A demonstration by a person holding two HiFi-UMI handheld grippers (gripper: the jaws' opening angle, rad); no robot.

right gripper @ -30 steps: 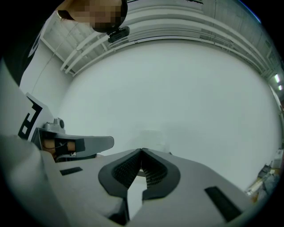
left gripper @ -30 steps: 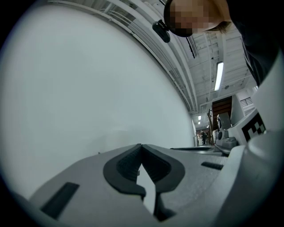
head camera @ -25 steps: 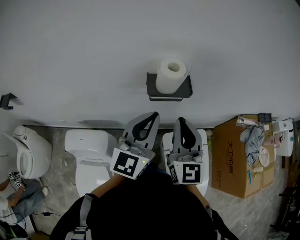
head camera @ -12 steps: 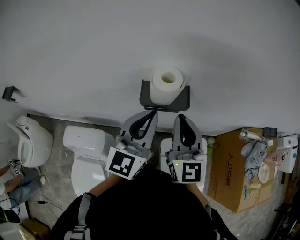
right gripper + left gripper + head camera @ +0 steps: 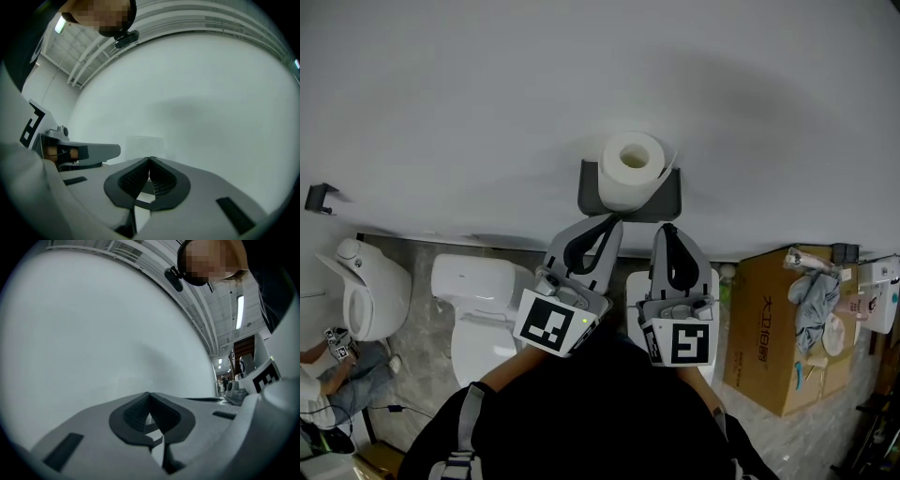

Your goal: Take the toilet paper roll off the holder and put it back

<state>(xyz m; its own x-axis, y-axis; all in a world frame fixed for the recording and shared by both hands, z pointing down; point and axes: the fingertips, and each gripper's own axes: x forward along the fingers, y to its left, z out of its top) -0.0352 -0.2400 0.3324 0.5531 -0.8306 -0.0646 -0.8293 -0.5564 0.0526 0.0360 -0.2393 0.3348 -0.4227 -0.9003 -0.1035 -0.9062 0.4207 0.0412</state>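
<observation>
A white toilet paper roll [image 5: 631, 171] stands upright in a dark grey holder [image 5: 670, 201] fixed to the white wall. Just below the holder my left gripper [image 5: 610, 219] points up at it, its jaws shut and empty. Beside it my right gripper [image 5: 667, 228] is also shut with nothing in it, its tips just under the holder's lower edge. In the left gripper view the left gripper [image 5: 149, 393] faces bare white wall, tips touching. The right gripper [image 5: 149, 159] shows the same in the right gripper view, with the left gripper's body [image 5: 79, 152] at its left. Neither gripper view shows the roll.
Below the wall stand a white toilet [image 5: 478, 314] and another white fixture [image 5: 367, 295] at far left. A cardboard box [image 5: 773, 328] with cloth and small items on top sits at the right. A small dark bracket [image 5: 317, 198] is on the wall at left.
The view has shifted slightly, so the holder and roll sit a little higher and left. Both grippers have edged up towards the holder and stay shut.
</observation>
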